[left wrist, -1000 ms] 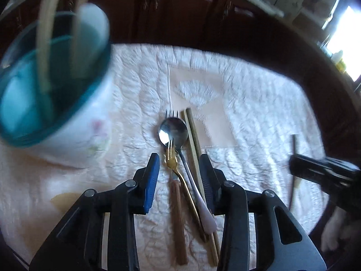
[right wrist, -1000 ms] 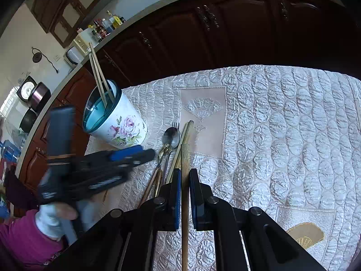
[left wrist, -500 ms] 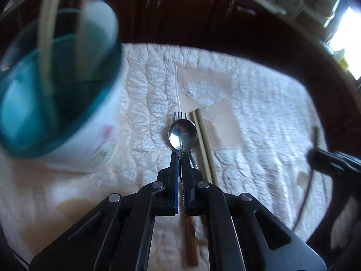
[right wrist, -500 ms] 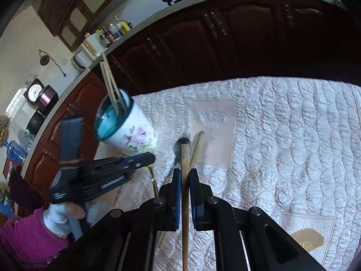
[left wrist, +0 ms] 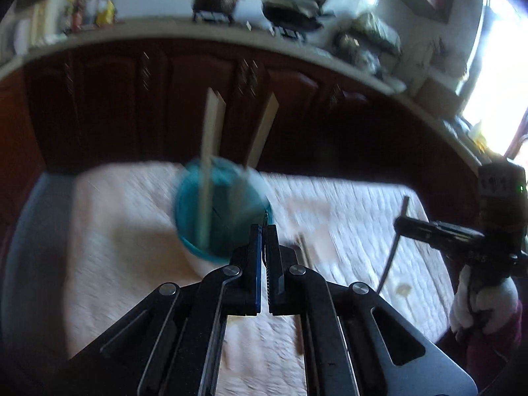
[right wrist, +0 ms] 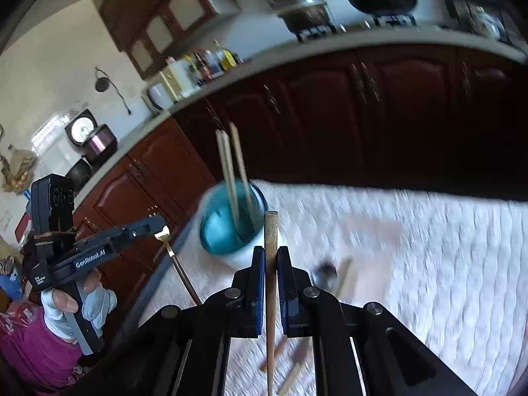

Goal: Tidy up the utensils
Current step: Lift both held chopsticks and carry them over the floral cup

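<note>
Right wrist view: right gripper (right wrist: 270, 257) pinches a round, tapered wooden chopstick (right wrist: 270, 297). Left gripper (right wrist: 157, 225) is clamped on a gold fork (right wrist: 170, 247) with a brown handle. Beyond, a teal-lined holder cup (right wrist: 231, 227) holds pale chopsticks (right wrist: 229, 171) on the quilted bench (right wrist: 429, 247).

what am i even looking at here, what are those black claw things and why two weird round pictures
No robot here: a person holds a black two-finger gripper in each hand, and each gripper carries a wide-angle camera looking forward along its fingers. That gives two round pictures, one per hand.

In the left-hand picture, the left gripper is shut. The right-hand picture shows it from the side, pinching a gold fork with a dark handle.

The right gripper is shut on a wooden chopstick.

Below lies a white quilted tablecloth. On it stands a cup, teal inside, with chopsticks standing in it. A spoon and other utensils lie nearby, too blurred to name surely.
</note>
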### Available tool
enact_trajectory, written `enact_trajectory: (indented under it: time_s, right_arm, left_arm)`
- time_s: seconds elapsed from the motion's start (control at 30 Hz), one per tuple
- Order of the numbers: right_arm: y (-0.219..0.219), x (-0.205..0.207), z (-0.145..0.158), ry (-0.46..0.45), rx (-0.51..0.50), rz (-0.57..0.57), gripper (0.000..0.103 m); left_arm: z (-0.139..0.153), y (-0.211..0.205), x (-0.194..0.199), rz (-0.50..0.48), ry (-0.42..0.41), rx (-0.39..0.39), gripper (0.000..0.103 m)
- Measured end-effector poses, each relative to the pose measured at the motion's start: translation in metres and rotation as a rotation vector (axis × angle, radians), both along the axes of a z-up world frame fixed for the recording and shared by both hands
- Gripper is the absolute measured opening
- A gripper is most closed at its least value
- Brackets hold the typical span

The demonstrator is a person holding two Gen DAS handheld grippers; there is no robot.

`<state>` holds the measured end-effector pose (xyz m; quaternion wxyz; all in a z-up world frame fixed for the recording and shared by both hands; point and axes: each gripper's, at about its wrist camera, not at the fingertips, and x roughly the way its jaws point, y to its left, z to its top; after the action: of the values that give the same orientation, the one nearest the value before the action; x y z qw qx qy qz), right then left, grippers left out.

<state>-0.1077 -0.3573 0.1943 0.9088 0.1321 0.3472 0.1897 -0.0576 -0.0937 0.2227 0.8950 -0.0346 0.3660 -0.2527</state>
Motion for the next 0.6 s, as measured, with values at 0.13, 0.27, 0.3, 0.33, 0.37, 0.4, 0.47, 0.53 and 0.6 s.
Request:
enact_trajectory:
  time_s: [0.13,0.27,0.3,0.33,0.37,0.4,0.47,0.53,0.6]
  right_arm:
    - [0.015,0.018,0.037,-0.079,0.001,0.006,0.007]
    - [0.031,0.042,0.064,-0.134,0.003,0.001,0.007]
    - [0.037,0.052,0.071,-0.149,0.0,-0.003,0.007]
    - [0.042,0.059,0.075,-0.159,0.0,-0.008,0.007]
    - [0.045,0.066,0.079,-0.167,0.003,-0.013,0.007]
    - [0.049,0.073,0.082,-0.174,0.008,-0.015,0.007]
    - [0.054,0.082,0.086,-0.189,0.008,-0.021,0.007]
    - [0.064,0.094,0.087,-0.208,-0.002,-0.036,0.007]
    - [0.071,0.105,0.082,-0.215,0.0,-0.044,0.007]
  left_arm:
    - [0.031,0.022,0.014,0.088,-0.083,0.024,0.001]
    - [0.041,0.027,0.034,0.157,-0.145,0.067,0.001]
    - [0.042,0.027,0.04,0.17,-0.156,0.079,0.001]
    - [0.041,0.025,0.045,0.18,-0.166,0.09,0.001]
    - [0.038,0.021,0.05,0.186,-0.173,0.101,0.001]
    - [0.036,0.018,0.055,0.192,-0.185,0.12,0.001]
    - [0.029,0.014,0.062,0.203,-0.21,0.16,0.001]
    - [0.022,0.008,0.068,0.206,-0.232,0.199,0.001]
    - [0.013,0.004,0.07,0.207,-0.242,0.23,0.001]
